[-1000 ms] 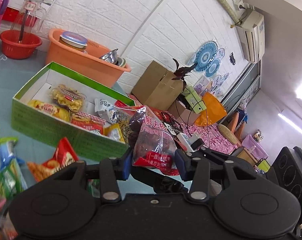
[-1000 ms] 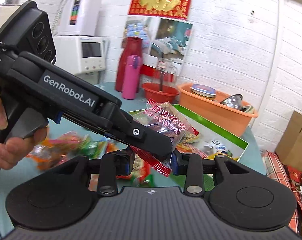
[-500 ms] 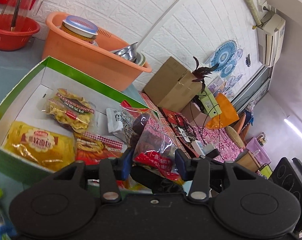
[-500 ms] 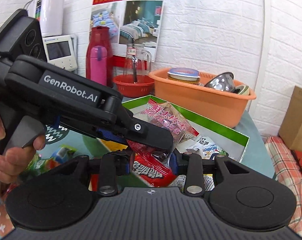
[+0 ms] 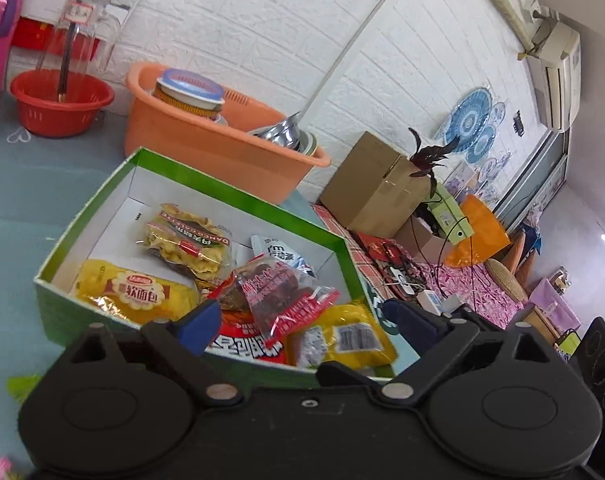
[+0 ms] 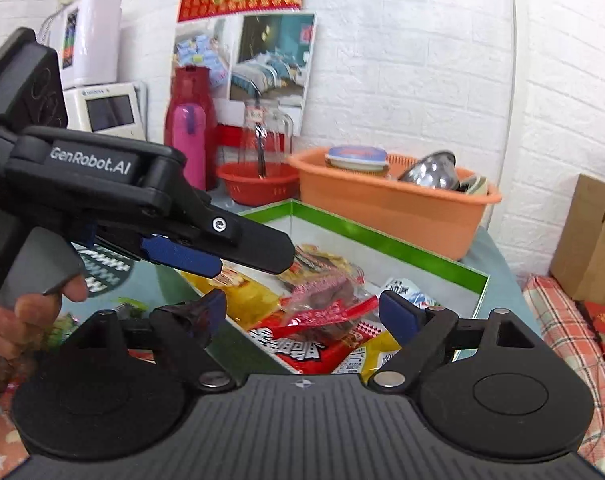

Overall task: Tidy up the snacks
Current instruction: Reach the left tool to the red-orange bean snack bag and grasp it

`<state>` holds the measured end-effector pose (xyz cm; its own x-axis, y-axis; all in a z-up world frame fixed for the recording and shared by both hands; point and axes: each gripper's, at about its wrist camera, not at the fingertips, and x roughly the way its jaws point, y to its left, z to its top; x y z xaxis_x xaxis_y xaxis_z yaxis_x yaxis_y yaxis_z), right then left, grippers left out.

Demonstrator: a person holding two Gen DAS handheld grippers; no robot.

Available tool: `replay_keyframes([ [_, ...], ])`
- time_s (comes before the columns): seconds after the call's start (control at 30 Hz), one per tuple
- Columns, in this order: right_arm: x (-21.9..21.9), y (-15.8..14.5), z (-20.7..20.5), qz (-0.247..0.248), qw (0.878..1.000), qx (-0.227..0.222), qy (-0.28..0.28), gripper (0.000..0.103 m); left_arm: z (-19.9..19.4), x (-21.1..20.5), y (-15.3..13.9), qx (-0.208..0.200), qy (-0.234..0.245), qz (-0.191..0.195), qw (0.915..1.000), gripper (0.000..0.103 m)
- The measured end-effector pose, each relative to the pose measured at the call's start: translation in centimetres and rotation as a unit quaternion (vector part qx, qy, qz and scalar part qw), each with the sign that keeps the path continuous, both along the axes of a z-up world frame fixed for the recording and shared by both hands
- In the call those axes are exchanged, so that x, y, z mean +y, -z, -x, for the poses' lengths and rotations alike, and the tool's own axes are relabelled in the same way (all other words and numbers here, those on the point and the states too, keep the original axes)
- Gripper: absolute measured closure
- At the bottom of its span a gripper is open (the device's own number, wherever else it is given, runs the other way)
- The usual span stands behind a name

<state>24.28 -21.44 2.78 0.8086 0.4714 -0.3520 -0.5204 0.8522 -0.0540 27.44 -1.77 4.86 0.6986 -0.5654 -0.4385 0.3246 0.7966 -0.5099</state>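
Observation:
A green box (image 5: 238,196) with a white inside holds several snack packets. A clear packet of dark red dates (image 5: 280,294) lies on top of them near the box's front; it also shows in the right wrist view (image 6: 326,300). My left gripper (image 5: 302,322) is open and empty just above and in front of that packet. My right gripper (image 6: 302,312) is open and empty over the box's near side (image 6: 386,238). The left gripper's fingers (image 6: 258,246) cross the right wrist view from the left.
An orange basin (image 5: 206,140) with a jar and metal bowls stands behind the box. A red basket (image 5: 60,102) and pink bottle (image 6: 188,144) stand at the back left. Loose snacks lie on the table at left (image 6: 58,328). A cardboard box (image 5: 372,182) sits off the table's right edge.
Both grippers opened and let go of the date packet. It dropped onto the snacks in the green box. Both grippers pulled back a little.

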Motion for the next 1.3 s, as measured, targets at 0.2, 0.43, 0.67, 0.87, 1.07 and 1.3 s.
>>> replay_keyframes([
  [0.2, -0.7, -2.8, 5.6, -0.001, 1.000, -0.010, 0.004, 0.000, 6.4, 1.6, -2.9, -0.004, -0.029, -0.004, 0.9996, 0.000],
  [0.43, -2.1, -3.4, 11.5, -0.047, 0.999, 0.001, -0.021, 0.000, 14.6, 4.1, -3.8, -0.031, -0.049, -0.006, 0.9983, 0.000],
  [0.67, -1.3, -1.2, 15.1, -0.084, 0.994, 0.047, -0.050, 0.000, 20.6, 7.1, -0.5, -0.010, -0.089, 0.000, 0.9960, 0.000],
  [0.87, 1.7, 2.2, 15.9, -0.096, 0.985, 0.120, -0.083, 0.000, 23.2, 10.7, 3.5, 0.045, -0.145, 0.011, 0.9883, 0.000],
  [1.07, 3.3, 3.0, 15.7, -0.083, 0.984, 0.131, -0.089, 0.000, 24.2, 13.0, 4.2, 0.054, -0.163, 0.021, 0.9848, 0.000],
  [1.3, 2.7, 0.5, 10.9, -0.025, 0.994, 0.072, -0.083, 0.000, 21.9, 9.7, 2.8, 0.004, -0.106, 0.054, 0.9928, 0.000],
])
